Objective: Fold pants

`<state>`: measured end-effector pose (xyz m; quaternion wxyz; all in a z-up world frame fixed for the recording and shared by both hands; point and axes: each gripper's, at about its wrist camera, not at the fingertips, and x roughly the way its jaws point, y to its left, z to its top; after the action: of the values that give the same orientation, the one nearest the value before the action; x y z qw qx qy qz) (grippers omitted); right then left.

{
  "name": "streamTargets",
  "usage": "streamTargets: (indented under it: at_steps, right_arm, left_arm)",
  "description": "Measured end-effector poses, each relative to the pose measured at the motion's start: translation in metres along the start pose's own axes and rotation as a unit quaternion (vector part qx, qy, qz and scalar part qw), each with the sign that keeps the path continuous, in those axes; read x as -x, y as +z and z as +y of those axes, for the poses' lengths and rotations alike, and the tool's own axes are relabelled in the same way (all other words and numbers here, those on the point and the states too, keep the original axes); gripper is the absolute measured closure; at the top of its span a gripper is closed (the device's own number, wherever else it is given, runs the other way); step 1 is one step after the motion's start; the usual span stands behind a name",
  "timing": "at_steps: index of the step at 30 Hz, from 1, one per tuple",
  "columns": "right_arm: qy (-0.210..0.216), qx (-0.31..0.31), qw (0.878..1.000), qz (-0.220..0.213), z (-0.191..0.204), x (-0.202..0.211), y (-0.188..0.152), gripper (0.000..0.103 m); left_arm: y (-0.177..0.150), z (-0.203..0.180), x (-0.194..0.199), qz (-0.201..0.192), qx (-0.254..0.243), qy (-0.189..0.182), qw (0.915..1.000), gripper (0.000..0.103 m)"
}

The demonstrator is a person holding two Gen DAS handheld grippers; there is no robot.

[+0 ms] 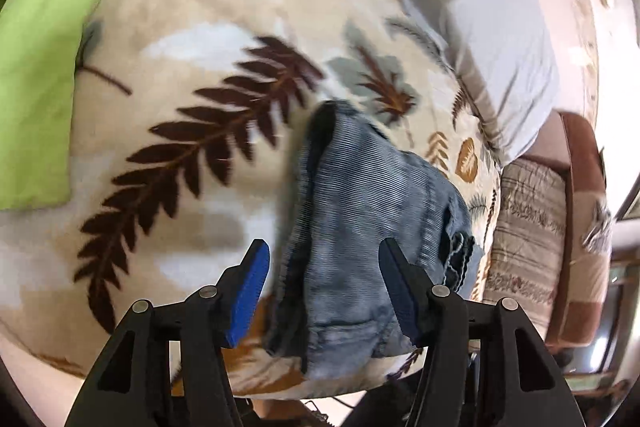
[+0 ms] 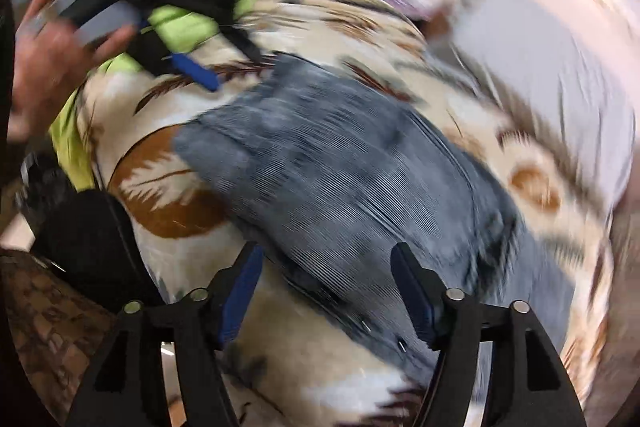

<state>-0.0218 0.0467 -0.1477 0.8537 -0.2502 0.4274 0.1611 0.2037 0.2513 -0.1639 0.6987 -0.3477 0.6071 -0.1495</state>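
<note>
The blue-grey jeans [image 1: 360, 227] lie bunched and folded on a cream leaf-print blanket [image 1: 200, 87]. My left gripper [image 1: 324, 291] is open above the near end of the jeans, holding nothing. In the right wrist view the jeans [image 2: 340, 187] lie spread diagonally, blurred by motion. My right gripper [image 2: 328, 291] is open over their lower edge, empty. The left gripper [image 2: 192, 71] shows at the upper left of that view, held by a hand, above the blanket [image 2: 160, 187] beyond the jeans' far end.
A green cushion [image 1: 36, 67] lies at the blanket's left. A white pillow [image 1: 500, 39] lies at the right, with a patterned quilt [image 1: 528, 227] and brown bed edge beyond. A black object [image 2: 88, 239] sits at the blanket's left edge.
</note>
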Motion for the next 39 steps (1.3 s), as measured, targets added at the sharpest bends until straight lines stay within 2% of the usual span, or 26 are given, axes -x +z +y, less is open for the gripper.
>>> streamTargets:
  at_steps: [4, 7, 14, 16, 17, 18, 19, 22, 25, 31, 33, 36, 39]
  right_arm:
    - [-0.04, 0.094, 0.995, -0.013, 0.048, -0.016, 0.013, 0.032]
    - [-0.058, 0.137, 0.989, -0.012, 0.071, -0.029, 0.015, 0.032]
    - [-0.106, 0.177, 0.978, -0.018, 0.096, -0.061, 0.03, 0.031]
    - [-0.113, 0.181, 0.977, -0.027, 0.096, -0.063, 0.036, 0.036]
    - [-0.114, 0.179, 0.977, -0.028, 0.093, -0.064, 0.039, 0.042]
    - [-0.108, 0.173, 0.979, -0.027, 0.091, -0.066, 0.043, 0.058]
    - [-0.095, 0.163, 0.982, -0.024, 0.088, -0.066, 0.045, 0.066]
    - [-0.081, 0.146, 0.985, -0.036, 0.079, -0.056, 0.05, 0.079]
    - [-0.071, 0.114, 0.989, -0.055, 0.064, -0.039, 0.054, 0.083]
    - [-0.032, 0.008, 0.996, -0.079, 0.023, -0.01, 0.059, 0.084]
    - [-0.017, -0.022, 0.996, -0.083, 0.011, -0.004, 0.058, 0.084]
    - [-0.008, -0.038, 0.995, -0.087, 0.005, 0.001, 0.054, 0.084]
    - [-0.005, -0.036, 0.996, -0.087, 0.007, 0.0, 0.053, 0.084]
  left_arm:
    - [0.015, 0.015, -0.01, 0.029, 0.011, -0.01, 0.9995, 0.046]
    - [0.028, 0.016, -0.008, 0.035, 0.004, -0.014, 0.9993, 0.045]
    - [0.05, 0.01, -0.018, 0.051, -0.012, -0.003, 0.9986, 0.044]
    - [0.054, 0.004, -0.029, 0.051, -0.012, -0.002, 0.9986, 0.044]
    - [0.055, 0.003, -0.029, 0.051, -0.012, -0.001, 0.9986, 0.043]
    - [0.057, 0.003, -0.031, 0.053, -0.013, -0.001, 0.9985, 0.043]
    - [0.057, 0.002, -0.032, 0.054, -0.014, -0.002, 0.9984, 0.043]
    - [0.057, 0.001, -0.034, 0.056, -0.018, -0.005, 0.9983, 0.043]
    - [0.057, 0.002, -0.034, 0.054, -0.012, -0.014, 0.9984, 0.043]
    - [0.052, 0.019, -0.023, 0.04, 0.013, -0.041, 0.9983, 0.042]
    - [0.051, 0.025, -0.018, 0.029, 0.022, -0.059, 0.9976, 0.04]
    - [0.046, 0.029, -0.014, 0.013, 0.039, -0.103, 0.9938, 0.029]
    - [0.037, 0.029, -0.025, 0.014, 0.052, -0.138, 0.989, 0.028]
